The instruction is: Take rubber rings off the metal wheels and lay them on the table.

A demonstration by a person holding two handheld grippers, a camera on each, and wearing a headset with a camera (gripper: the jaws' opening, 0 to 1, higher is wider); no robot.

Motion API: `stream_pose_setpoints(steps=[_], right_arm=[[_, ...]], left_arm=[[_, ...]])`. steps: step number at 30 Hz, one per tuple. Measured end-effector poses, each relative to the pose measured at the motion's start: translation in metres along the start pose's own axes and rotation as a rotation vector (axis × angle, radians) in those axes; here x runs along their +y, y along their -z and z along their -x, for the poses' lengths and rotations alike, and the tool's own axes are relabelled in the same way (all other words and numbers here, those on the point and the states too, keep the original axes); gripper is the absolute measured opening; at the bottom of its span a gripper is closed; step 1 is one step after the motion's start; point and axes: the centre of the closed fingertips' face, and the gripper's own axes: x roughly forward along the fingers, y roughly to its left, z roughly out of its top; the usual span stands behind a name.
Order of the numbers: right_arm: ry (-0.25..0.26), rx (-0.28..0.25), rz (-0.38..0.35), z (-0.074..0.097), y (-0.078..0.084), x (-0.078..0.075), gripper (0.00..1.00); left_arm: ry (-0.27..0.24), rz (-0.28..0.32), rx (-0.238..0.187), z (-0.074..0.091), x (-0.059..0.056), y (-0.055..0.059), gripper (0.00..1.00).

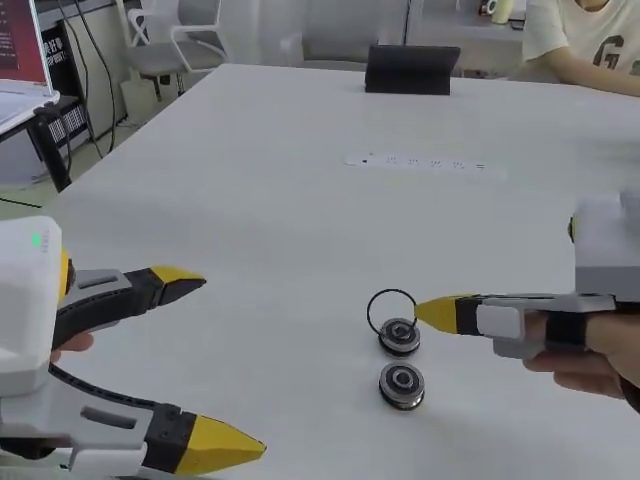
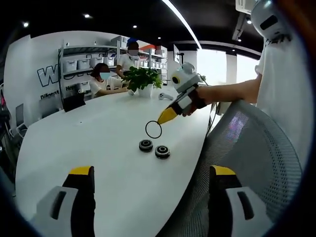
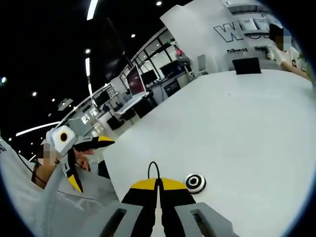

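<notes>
Head view has the right gripper [image 1: 438,313] reaching in from the right side of the white counter [image 1: 250,180]. Its yellow tips are pressed together on a thin black rubber ring [image 1: 391,308]. The ring stands off the tips as an open loop, just above the farther metal wheel [image 1: 400,337]; I cannot tell whether its lower edge touches that wheel. The nearer metal wheel [image 1: 402,384] lies flat just beside the farther one, with a small gap between them, and both sit toward the counter's near edge. Each looks dark around its rim.

The left gripper [image 1: 200,360] is over the near left part of the counter, jaws spread wide with nothing between them, well apart from the wheels.

Right gripper view shows the ring rising as a narrow loop from between the closed tips, with one wheel just beside them. Left gripper view shows a mesh chair [image 2: 247,158] along the counter's near edge. A white power strip [image 1: 425,162] lies toward the far edge, and a black stand [image 1: 412,70] sits at that edge.
</notes>
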Motion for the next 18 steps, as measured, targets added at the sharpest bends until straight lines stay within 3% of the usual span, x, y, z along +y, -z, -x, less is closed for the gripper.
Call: stream_pose_setpoints(steps=[18], right_arm=[[-0.037, 0.038, 0.081, -0.016, 0.007, 0.02, 0.0]], left_arm=[[0.021, -0.006, 0.038, -0.001, -0.005, 0.007, 0.94]])
